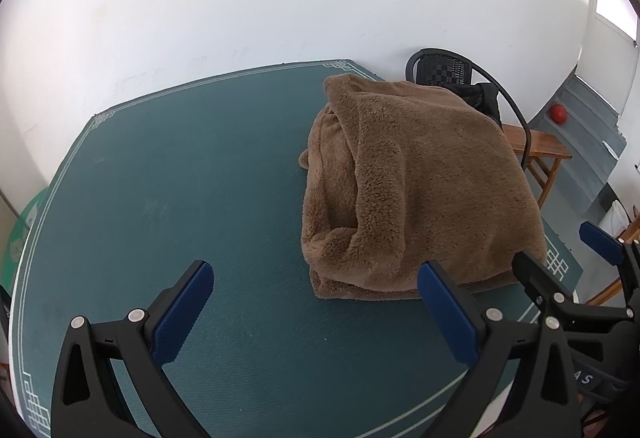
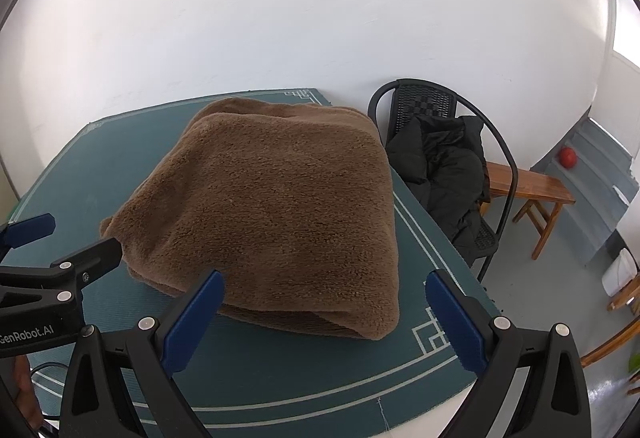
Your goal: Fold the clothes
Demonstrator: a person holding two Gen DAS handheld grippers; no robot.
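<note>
While the brown fleece garment [image 2: 272, 222] lies folded on the counter [image 1: 180, 197], both tools, left tool [image 1: 316, 312] and right tool [image 2: 322, 318], hover spread and empty, so folding looks done.

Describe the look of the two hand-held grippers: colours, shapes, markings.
Both are alike. The left hand-held gripper has black plastic arms with triangular cut-outs, silver round rivets and flat blue ribbed pads on the fingers. The right hand-held gripper has the same build. In the right wrist view, white lettering "GenRobot.AI" shows on the left one's black body. No cables or sleeves can be made out.
</note>
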